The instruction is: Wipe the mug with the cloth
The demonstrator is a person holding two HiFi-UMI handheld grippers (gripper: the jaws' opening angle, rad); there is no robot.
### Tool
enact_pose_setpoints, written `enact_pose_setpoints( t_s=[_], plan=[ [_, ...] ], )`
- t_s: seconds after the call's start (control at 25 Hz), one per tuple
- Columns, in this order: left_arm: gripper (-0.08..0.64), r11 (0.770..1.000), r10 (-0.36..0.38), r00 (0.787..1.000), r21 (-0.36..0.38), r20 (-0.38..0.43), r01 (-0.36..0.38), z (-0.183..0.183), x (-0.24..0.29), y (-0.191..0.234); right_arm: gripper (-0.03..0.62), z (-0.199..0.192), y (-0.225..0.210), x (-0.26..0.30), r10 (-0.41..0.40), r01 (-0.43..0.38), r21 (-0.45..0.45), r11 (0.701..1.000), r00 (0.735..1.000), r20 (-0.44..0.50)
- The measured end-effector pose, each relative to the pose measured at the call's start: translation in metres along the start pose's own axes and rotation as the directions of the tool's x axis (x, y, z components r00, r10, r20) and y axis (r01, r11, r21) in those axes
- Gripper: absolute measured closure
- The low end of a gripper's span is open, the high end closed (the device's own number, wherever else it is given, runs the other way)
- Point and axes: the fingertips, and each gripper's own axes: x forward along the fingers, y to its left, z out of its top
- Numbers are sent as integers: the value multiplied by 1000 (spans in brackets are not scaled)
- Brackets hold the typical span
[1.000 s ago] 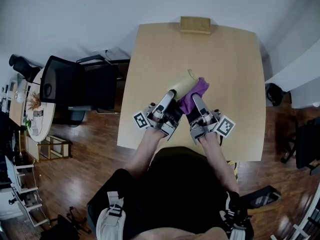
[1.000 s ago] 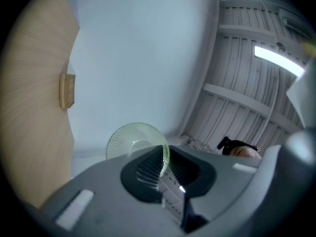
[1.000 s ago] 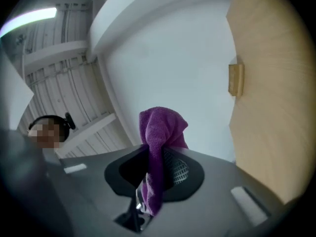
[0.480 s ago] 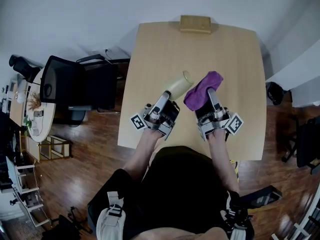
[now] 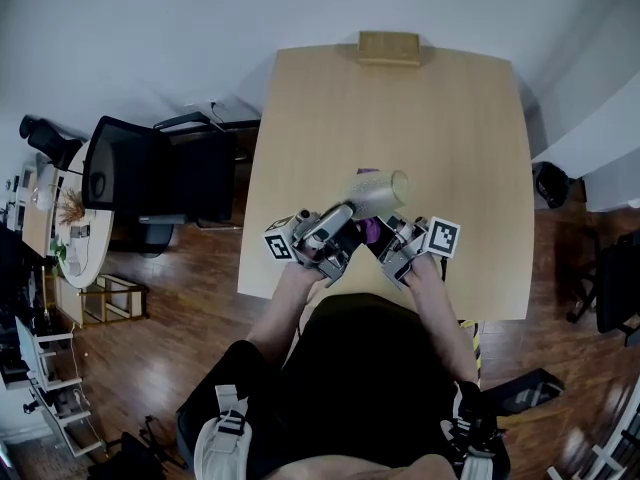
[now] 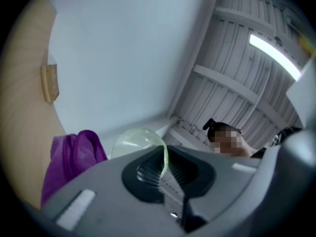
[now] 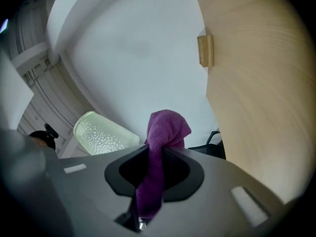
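Observation:
A pale green translucent mug (image 5: 381, 192) is held off the table, tilted up, mouth toward the right. My left gripper (image 5: 345, 211) is shut on its rim (image 6: 137, 141); its jaws have just been closing with the thin wall between them. My right gripper (image 5: 386, 236) is shut on a purple cloth (image 5: 370, 230), which sits just below and beside the mug. In the right gripper view the cloth (image 7: 165, 132) stands up out of the jaws, with the mug (image 7: 101, 132) to its left. In the left gripper view, the cloth (image 6: 74, 157) hangs left of the mug.
Both grippers hover over the front edge of the light wooden table (image 5: 450, 118), close to the person's body. A small wooden block (image 5: 390, 48) lies at the table's far edge. A black office chair (image 5: 150, 178) stands left of the table.
The mug has swung round to the right and come back toward the body. The right gripper has dropped back with the cloth, from beside the mug's mouth to under it.

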Motion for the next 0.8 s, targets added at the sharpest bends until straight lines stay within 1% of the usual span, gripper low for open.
enact_pose_setpoints(
  t_s=[0.04, 0.08, 0.12, 0.16, 0.2, 0.24, 0.28, 0.32, 0.36, 0.4, 0.48, 0.52, 0.56, 0.64, 0.72, 0.8],
  plan=[
    [520, 1000, -5, 1000, -3, -3, 5, -1, -1, -2, 532, 5, 2, -4, 12, -13, 6, 1000, 1000, 20],
    [518, 1000, -7, 1000, -2, -3, 7, 0, -2, -3, 532, 14, 8, -10, 43, -44, 12, 999, 997, 56],
    [518, 1000, -8, 1000, 1, 0, 8, 1, -4, -4, 532, 27, 17, -19, 89, -91, 12, 996, 991, 102],
    [518, 1000, -9, 1000, 5, 4, 9, 4, -7, -5, 532, 42, 28, -29, 148, -151, 5, 989, 977, 152],
    [518, 1000, -8, 1000, 8, 9, 8, 7, -10, -5, 532, 58, 38, -40, 215, -218, -9, 976, 956, 199],
    [518, 1000, -6, 1000, 11, 11, 6, 10, -13, -5, 532, 71, 50, -50, 284, -286, -25, 958, 929, 236],
    [518, 1000, -6, 1000, 11, 10, 6, 12, -14, -5, 532, 79, 64, -55, 350, -352, -38, 935, 902, 253],
    [518, 1000, -6, 1000, 6, 5, 6, 13, -15, -4, 534, 80, 78, -56, 407, -409, -44, 911, 879, 248],
    [518, 1000, -9, 1000, -5, -4, 9, 11, -14, -4, 534, 77, 87, -53, 447, -451, -40, 892, 864, 230],
    [520, 1000, -17, 1000, -23, -17, 17, 7, -12, -4, 534, 71, 90, -50, 470, -475, -27, 880, 859, 203],
    [520, 996, -53, 998, -80, -31, 50, 0, -8, -6, 532, 52, 89, -39, 478, -486, 22, 874, 867, 143],
    [520, 992, -75, 997, -109, -34, 71, -2, -6, -8, 532, 43, 83, -33, 461, -468, 51, 882, 880, 114],
    [520, 988, -92, 995, -129, -43, 85, -4, -4, -11, 534, 35, 73, -29, 428, -433, 71, 898, 900, 80],
    [516, 986, -106, 990, -138, -91, 92, -11, 2, -16, 534, 15, 54, -20, 345, -343, 84, 935, 939, -3],
    [511, 988, -106, 983, -127, -151, 87, -19, 6, -19, 534, -5, 35, -13, 273, -266, 89, 960, 959, -76],
    [518, 990, -100, 977, -117, -187, 79, -26, 6, -20, 532, -19, 18, -11, 201, -194, 65, 979, 971, -132]
  ],
)
